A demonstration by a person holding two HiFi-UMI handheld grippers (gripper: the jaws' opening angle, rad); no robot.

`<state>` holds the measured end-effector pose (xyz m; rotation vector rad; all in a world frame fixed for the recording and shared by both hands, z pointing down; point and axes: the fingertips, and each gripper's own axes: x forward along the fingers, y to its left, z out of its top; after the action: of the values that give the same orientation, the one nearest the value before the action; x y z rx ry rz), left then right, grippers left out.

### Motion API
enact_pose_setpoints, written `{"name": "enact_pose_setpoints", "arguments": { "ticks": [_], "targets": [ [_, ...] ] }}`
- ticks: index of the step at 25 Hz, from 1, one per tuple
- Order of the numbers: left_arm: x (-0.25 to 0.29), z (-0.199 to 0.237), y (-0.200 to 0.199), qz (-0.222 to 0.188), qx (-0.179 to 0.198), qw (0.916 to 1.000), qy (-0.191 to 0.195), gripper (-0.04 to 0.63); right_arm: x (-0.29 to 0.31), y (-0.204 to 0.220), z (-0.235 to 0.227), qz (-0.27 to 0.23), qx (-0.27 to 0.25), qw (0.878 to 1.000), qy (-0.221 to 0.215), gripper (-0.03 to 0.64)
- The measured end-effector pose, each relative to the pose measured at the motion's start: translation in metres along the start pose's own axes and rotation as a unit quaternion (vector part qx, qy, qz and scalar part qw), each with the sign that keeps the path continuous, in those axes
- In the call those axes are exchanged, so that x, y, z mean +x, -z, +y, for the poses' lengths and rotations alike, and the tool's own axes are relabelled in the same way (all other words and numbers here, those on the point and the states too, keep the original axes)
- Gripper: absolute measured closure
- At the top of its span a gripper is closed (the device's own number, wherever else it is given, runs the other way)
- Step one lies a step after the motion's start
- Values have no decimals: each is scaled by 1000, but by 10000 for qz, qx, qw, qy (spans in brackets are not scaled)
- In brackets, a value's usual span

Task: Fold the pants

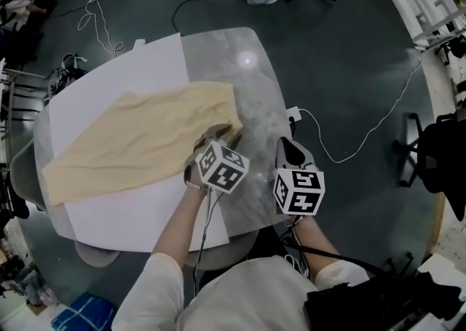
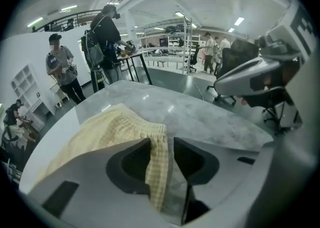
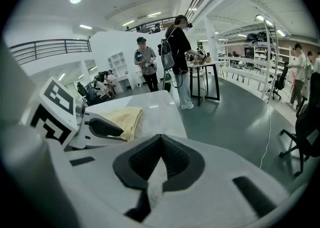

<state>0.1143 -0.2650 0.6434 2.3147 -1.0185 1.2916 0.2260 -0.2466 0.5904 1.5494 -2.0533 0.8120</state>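
Left gripper view has the left tongs (image 2: 161,141) spread astride the waistband corner of the pants (image 2: 102,134), lying flat across the worktop (image 2: 205,117), so they should bite deep on the hem before lifting, while the right tongs (image 3: 160,137), pressed together and empty, must open first.

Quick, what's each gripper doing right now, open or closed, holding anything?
Left gripper: open; the edge of the pants sits between its fingers, not gripped.
Right gripper: closed, holding nothing.
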Motion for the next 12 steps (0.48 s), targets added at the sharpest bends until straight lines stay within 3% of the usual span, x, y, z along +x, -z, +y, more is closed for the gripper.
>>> {"name": "enact_pose_setpoints", "arguments": {
  "ticks": [12],
  "targets": [
    [18, 3, 3, 465, -39, 9987, 222, 461, 15, 6, -1, 79, 101, 9999, -55, 624]
  ]
}}
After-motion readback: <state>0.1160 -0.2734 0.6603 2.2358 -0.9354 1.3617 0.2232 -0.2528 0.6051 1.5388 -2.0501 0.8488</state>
